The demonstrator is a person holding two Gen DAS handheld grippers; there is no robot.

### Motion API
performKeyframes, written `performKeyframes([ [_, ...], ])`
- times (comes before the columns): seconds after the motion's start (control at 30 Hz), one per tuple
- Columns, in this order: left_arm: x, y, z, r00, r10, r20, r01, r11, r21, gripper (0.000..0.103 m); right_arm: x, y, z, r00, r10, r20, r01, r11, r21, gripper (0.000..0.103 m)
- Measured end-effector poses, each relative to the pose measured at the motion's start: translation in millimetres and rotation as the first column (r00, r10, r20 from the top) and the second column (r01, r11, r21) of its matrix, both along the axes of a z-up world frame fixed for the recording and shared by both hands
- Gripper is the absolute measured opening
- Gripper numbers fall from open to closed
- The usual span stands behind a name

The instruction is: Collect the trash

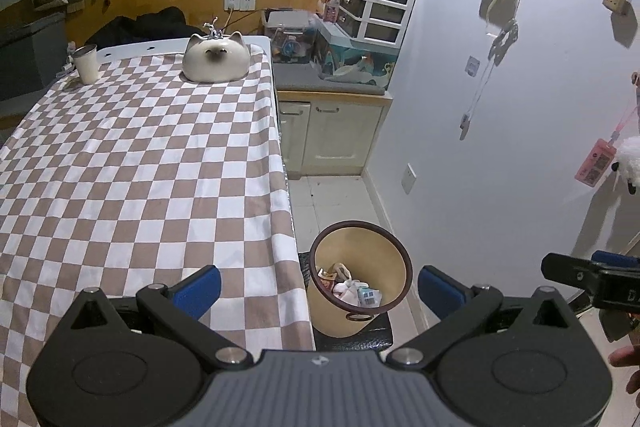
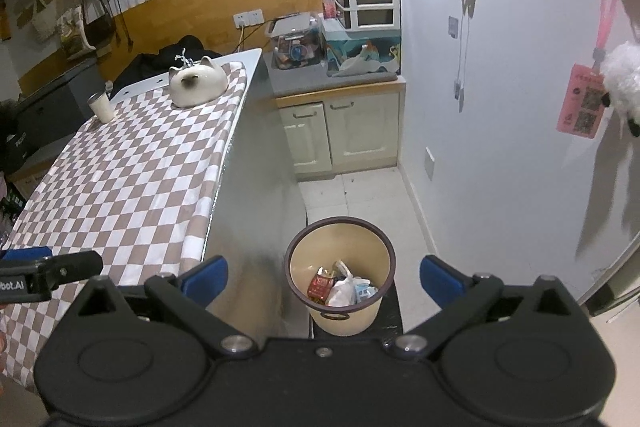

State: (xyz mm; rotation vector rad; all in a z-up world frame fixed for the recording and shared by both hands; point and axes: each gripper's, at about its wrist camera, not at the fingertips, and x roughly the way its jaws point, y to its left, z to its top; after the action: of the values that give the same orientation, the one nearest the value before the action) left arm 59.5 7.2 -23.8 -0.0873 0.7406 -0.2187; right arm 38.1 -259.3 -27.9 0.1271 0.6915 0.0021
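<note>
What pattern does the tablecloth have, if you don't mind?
The tablecloth is a brown-and-white check, clearest in the left wrist view.

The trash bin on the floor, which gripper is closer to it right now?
Right, slightly. The right gripper is almost directly above the trash bin; the left gripper straddles the table edge beside it.

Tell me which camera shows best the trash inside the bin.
The right wrist view: it looks almost straight down into the bin, so the trash shows clearly. The left wrist view sees the same bin obliquely, its near wall hiding part of the trash.
</note>
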Motion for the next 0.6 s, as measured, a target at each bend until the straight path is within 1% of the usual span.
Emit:
performKeyframes([
  [0.27,-16,-5,12,1.0,0.008,0.025,-0.008,1.0,0.024,0.103,-22,-4,13,1.0,0.012,0.029,-0.012,1.0,-0.013,0.103],
  [0.6,-34,-12,17,0.999,0.032,0.023,-0.033,0.999,0.038,0.103,-37,-13,15,0.999,0.029,0.027,-0.028,0.999,-0.022,0.103],
])
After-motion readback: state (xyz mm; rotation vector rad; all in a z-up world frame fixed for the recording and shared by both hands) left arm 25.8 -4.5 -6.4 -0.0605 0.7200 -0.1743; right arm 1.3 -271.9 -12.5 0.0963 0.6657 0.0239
